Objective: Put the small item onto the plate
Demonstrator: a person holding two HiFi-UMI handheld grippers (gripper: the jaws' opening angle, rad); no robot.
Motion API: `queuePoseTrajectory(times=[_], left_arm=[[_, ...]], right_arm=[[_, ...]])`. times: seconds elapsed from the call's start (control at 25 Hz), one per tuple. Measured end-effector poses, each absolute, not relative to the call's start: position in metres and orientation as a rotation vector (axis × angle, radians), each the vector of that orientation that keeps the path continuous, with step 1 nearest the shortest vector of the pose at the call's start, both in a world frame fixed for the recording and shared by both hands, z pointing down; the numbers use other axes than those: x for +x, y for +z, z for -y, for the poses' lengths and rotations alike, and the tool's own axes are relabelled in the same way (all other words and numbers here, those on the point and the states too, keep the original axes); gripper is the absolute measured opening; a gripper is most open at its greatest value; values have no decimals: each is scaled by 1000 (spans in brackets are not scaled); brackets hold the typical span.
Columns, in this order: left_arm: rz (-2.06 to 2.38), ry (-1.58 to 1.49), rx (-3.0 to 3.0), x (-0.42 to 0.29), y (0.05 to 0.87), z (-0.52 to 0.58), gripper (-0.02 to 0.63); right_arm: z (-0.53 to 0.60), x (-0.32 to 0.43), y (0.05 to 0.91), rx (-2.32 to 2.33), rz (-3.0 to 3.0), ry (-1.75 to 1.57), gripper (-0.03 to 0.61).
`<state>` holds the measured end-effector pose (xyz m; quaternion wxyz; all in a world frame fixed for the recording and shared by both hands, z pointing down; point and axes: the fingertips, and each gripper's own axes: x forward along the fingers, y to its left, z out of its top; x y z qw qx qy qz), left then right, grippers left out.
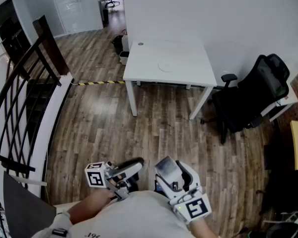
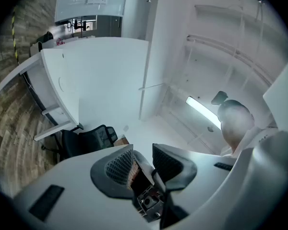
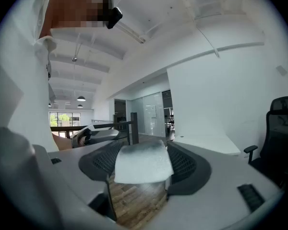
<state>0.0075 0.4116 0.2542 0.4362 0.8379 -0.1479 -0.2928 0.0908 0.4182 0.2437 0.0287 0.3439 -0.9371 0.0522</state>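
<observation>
Right gripper view is showing the right gripper [image 3: 144, 158] clamping a pale, flat, pad-like small item [image 1: 168, 169]. The item is filling the gap from one jaw to the other, so the jaws are standing wide and pressing on its two edges. Its broad face is turned up, and in the head view its longer side seems to be running along the jaws, toward 12 o'clock.

At 9 o'clock from it, just beside the person's body, the left gripper [image 2: 143, 152] is tilting a little upward. Its jaws are standing a narrow way apart and gripping nothing I can name; a brownish sliver is showing in the gap, too small to tell.

Beyond both, bare wooden floor [image 1: 154, 133] is stretching away. The plate [image 1: 166, 66] is lying at 12 o'clock from the right gripper, well apart from it, on the white table [image 1: 188, 58]. A black office chair [image 1: 253, 95] is standing at 2 o'clock.

The coming move is turning on that gap. The item is already in the right hand and pointing at the plate, so I judge the person is needing to walk straight ahead before any lowering.
</observation>
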Motion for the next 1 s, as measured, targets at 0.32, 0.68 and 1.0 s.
queuePoseTrajectory(times=[0.32, 0.68, 1.0], left_arm=[[376, -740, 2115, 12, 248, -415, 123], [400, -752, 2137, 0, 245, -416, 123], [410, -740, 2156, -5, 249, -416, 123]], right_arm=[[-417, 97, 242, 1048, 2882, 104, 317], [-406, 94, 231, 1100, 2879, 78, 318], [-400, 96, 231, 1153, 2869, 66, 317]])
